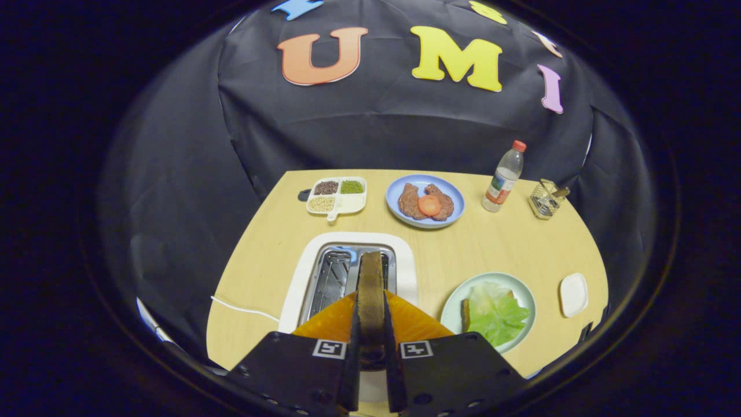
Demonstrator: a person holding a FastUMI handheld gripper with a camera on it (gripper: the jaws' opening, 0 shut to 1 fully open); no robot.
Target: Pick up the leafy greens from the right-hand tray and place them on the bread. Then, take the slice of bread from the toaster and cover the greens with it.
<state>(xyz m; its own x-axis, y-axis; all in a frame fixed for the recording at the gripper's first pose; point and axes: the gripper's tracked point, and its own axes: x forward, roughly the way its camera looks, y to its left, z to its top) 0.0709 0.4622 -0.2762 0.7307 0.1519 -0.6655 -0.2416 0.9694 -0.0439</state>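
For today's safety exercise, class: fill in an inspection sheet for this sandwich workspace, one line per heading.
Surface: wooden table.
Job's things: greens on bread on green plate; bread slice above toaster.
Clutter: blue plate of meat and tomato, seed tray, bottle, glass holder, white dish.
Grippers: hand-held gripper shut on the slice.
Cables: white cord.
Surroundings: black cloth wall.
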